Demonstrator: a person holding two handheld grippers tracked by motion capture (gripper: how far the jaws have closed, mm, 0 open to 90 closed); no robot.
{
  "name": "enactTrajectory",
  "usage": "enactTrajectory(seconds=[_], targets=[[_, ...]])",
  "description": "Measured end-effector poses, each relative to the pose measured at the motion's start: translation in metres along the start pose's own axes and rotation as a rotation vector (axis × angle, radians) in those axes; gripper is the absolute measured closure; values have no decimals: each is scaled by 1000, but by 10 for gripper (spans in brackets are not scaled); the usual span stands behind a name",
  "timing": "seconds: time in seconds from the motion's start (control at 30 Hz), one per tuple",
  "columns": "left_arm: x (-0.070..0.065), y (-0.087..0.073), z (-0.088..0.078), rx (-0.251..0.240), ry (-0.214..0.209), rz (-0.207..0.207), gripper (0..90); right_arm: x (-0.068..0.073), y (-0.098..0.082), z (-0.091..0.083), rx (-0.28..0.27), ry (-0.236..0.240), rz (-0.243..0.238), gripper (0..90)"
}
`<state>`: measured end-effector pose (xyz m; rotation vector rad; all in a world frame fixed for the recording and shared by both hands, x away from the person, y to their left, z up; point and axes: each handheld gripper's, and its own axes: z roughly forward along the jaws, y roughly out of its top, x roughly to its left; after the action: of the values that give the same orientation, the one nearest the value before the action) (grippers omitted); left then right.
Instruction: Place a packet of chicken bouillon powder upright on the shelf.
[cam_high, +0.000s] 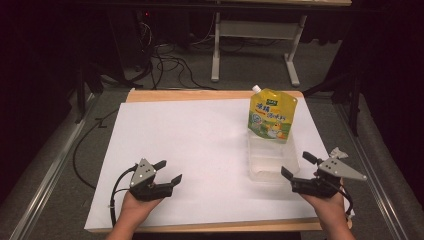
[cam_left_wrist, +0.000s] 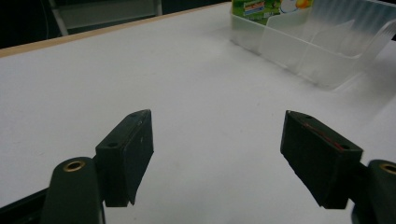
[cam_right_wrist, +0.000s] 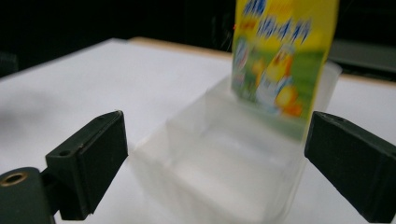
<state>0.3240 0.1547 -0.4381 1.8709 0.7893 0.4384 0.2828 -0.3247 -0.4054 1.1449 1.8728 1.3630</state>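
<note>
Both sets of fingers stand open and empty, the right gripper (cam_high: 299, 175) just short of the clear box (cam_high: 272, 159) propping the pouch (cam_high: 272, 114), the left gripper (cam_high: 166, 176) well aside.

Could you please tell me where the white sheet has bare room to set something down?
The widest bare patch lies left of the clear bin and beyond the left gripper. It is crowded on the right, where the yellow pouch stands in the bin, close to the right gripper.
</note>
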Motion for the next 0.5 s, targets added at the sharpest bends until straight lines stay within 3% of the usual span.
enactTrajectory(seconds=[0.07,0.13,0.5], targets=[[-4,0,4,17,-4,17,249,2,-6,1,41,-3,-34,58],[-6,-2,9,40,0,29,233,1,-10,3,56,1,-33,51],[-1,-5,8,56,24,15,219,-5,-9,6,41,15,-12,51]])
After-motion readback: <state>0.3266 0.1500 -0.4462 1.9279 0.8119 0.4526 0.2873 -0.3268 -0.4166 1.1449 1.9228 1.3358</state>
